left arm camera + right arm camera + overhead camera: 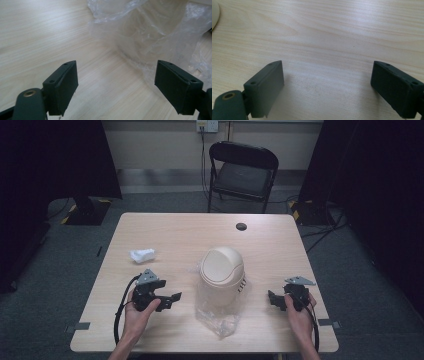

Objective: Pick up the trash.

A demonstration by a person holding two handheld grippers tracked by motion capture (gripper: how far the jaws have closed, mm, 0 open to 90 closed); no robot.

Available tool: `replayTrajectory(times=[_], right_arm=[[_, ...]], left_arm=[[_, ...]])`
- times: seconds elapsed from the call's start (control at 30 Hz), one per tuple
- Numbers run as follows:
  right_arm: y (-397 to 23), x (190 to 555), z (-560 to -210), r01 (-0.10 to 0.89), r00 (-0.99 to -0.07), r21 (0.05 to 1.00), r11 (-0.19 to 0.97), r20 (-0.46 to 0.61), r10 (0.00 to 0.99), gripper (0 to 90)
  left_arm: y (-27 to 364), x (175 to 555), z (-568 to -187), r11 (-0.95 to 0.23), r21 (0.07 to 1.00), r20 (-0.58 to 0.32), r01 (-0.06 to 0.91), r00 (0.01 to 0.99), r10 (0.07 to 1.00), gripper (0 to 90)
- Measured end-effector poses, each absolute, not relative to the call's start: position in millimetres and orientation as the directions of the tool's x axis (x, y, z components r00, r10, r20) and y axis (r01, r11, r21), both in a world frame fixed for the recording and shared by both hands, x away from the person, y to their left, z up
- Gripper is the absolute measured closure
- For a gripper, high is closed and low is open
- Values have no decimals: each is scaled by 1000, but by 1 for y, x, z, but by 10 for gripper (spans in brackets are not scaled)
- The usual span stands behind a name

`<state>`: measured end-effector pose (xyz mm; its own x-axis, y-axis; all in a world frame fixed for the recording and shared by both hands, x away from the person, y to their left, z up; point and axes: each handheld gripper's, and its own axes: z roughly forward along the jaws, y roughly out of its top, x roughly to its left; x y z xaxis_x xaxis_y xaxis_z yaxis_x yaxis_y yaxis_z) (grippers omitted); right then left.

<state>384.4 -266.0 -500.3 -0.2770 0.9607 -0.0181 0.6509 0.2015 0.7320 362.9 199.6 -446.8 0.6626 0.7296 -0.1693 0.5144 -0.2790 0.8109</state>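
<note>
Two grippers flank the beige dome-lidded plastic bin at table centre, jaws open and empty; left gripper, at nine o'clock, approaches the crumpled clear plastic bag beneath, probably to pinch it next; right gripper waits at three o'clock

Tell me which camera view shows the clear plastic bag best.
The left gripper view: the clear plastic bag lies close ahead of the open left tool, wrinkles plain. The high view shows it small around the beige bin. The right gripper view looks at bare table.
</note>
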Motion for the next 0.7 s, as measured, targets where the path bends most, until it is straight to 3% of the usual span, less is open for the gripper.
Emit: replayTrajectory(times=[0.1,0.3,0.7], right_arm=[[-266,384,-500,651,-277,732,202,-19,961,105],[-266,384,-500,651,-277,732,202,-19,961,105],[-266,384,-500,651,-277,732,202,-19,961,105]], left_arm=[[194,362,-441,-307,813,-138,494,677,723,180],[188,365,-429,-264,830,-198,492,701,685,175],[163,374,-396,-289,860,-139,420,738,660,196]])
